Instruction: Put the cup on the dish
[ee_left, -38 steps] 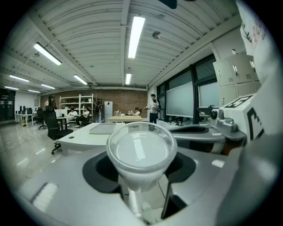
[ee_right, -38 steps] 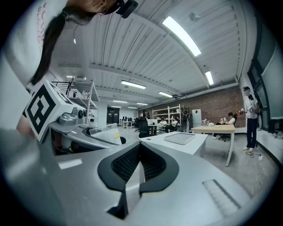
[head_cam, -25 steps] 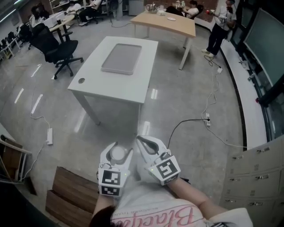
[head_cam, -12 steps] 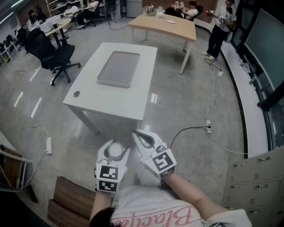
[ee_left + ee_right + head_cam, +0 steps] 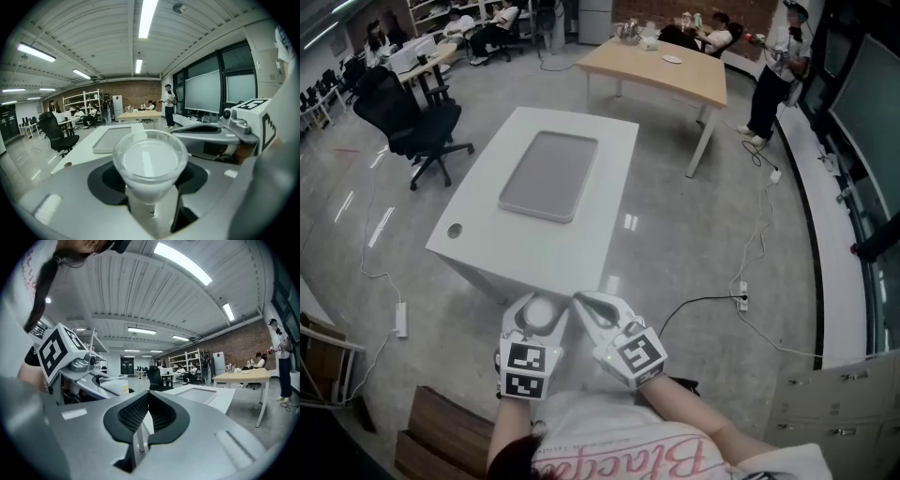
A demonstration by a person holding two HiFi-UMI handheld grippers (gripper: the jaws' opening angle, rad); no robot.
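Observation:
A clear plastic cup (image 5: 540, 314) (image 5: 150, 161) sits upright between the jaws of my left gripper (image 5: 538, 317) (image 5: 150, 187), which is shut on its body. My right gripper (image 5: 582, 301) (image 5: 146, 412) is close beside it on the right, shut with nothing between its pads. Both are held low in front of the person, just short of the near edge of a white table (image 5: 492, 248). A grey rectangular tray-like dish (image 5: 548, 175) (image 5: 114, 138) (image 5: 197, 394) lies on the middle of that table, with nothing on it. The right gripper view also shows the cup (image 5: 114, 384) to the left.
A black office chair (image 5: 411, 114) stands left of the table. A wooden table (image 5: 661, 58) and a standing person (image 5: 773, 73) are farther back. Cables and a power strip (image 5: 742, 291) lie on the floor at right. A wooden crate (image 5: 441, 422) is near my left, grey cabinets (image 5: 844, 394) at right.
The table and dish have come nearer in the head view. Both grippers keep their grip and stay side by side, the cup still in the left one.

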